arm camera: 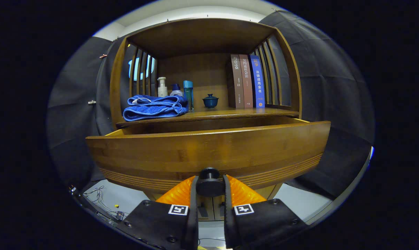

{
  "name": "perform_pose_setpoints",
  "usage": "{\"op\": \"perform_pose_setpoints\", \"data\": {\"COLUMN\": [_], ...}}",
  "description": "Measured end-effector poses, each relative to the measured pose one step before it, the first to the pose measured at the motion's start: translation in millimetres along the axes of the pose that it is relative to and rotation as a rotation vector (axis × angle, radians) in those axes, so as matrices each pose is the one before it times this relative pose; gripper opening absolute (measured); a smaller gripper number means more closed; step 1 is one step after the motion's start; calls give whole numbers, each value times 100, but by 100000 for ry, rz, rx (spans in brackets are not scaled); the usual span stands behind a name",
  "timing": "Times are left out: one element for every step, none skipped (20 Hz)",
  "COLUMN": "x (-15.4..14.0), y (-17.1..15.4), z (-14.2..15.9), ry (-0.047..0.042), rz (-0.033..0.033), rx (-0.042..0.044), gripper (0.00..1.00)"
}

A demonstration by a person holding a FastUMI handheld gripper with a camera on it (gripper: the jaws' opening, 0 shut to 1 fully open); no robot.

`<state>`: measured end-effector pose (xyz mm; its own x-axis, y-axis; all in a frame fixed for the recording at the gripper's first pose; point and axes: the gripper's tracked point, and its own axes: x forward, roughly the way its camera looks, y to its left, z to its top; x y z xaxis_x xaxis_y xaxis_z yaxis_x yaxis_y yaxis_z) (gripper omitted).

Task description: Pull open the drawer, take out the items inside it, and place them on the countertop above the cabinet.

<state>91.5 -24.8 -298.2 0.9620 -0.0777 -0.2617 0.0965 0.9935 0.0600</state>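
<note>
Black cloth hangs behind a wooden cabinet (209,86) whose open shelf, the bench for this job, sits just above the drawer (209,152). From where I'm steering, the drawer front bulges toward me, already drawn some way out: a strip of its pale inner rim shows at the left and right ends, and a dark gap lies between its top edge and the bench (230,111) above. My gripper (210,189) has both fingers pinched on the round dark knob (209,182) at the lower middle of the drawer front, one pad against each side of it

I judge the pulling step to be under way or nearly finished. What lies inside I cannot tell, since the tall front hides the interior from this low angle. Nothing has been lifted out as far as I can see, so the unloading is all left to do

On the bench, a folded blue towel (155,107) lies near the left front edge, with a white pump bottle (162,87), a smaller bottle (176,91) and a teal bottle (188,94) behind it. A small blue lidded cup (210,101) stands in the middle toward the back, and three upright books (247,81) lean at the right. Free space remains along the near edge between the towel and the books
</note>
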Motion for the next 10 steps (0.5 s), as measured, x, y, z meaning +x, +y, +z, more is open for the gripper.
{"op": "perform_pose_setpoints", "data": {"x": [-447, -566, -516, -403, -371, -421, -302, -173, -160, -80], "y": [-58, -70, 1, -86, -26, -8, -1, 1, -163, -55], "z": [-140, -86, -124, -26, -138, -59, -143, -130, -143, -211], "ry": [383, 179, 331, 15, 364, -91, 214, 83, 414, 693], "rz": [100, 145, 88, 173, 126, 135, 19, 85, -10, -149], "rx": [87, 62, 136, 52, 175, 255, 86, -256, 21, 99], "gripper": [33, 33, 33, 33, 33, 33, 33, 33, 33, 33]}}
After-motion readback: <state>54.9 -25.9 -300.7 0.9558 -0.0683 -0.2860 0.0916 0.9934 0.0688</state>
